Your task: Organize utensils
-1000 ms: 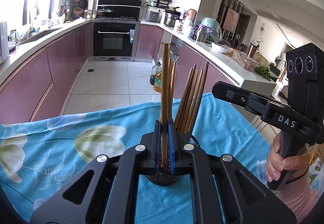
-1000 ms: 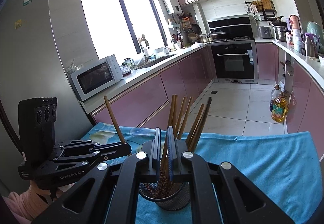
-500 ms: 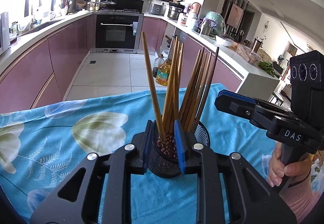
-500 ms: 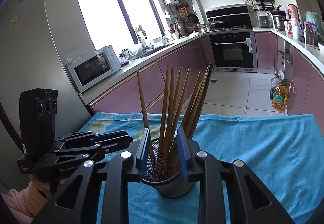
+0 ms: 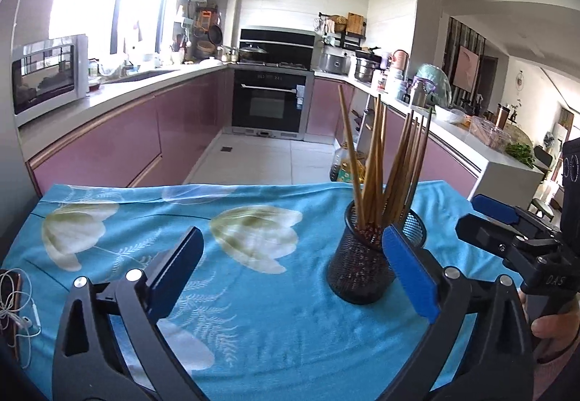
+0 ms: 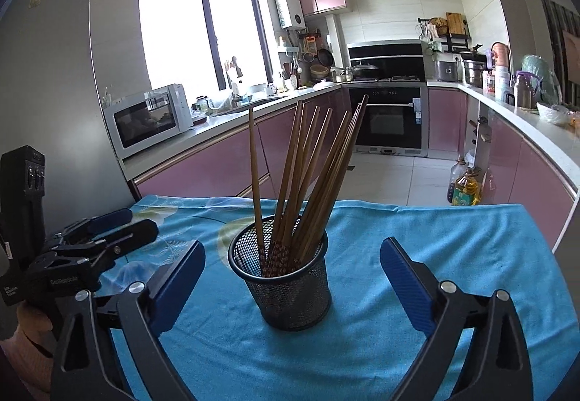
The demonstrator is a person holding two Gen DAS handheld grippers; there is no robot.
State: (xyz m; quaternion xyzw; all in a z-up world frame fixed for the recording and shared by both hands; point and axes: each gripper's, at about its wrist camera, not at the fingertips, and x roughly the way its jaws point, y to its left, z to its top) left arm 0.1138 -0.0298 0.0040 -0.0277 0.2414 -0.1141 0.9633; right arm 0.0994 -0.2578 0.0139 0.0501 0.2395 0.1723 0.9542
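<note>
The left gripper (image 5: 290,267) and right gripper (image 6: 291,274) were both opening, jaws spread wide and empty, nothing pressed between the pads. The chopsticks (image 6: 308,176) stood fanned in the black mesh cup (image 6: 286,288) on the blue flowered cloth (image 5: 253,310); none lay loose on it that I could see. The cup looked light and top-heavy, so a finger brushing its rim or the leaning sticks could tip it and scatter them.
</note>
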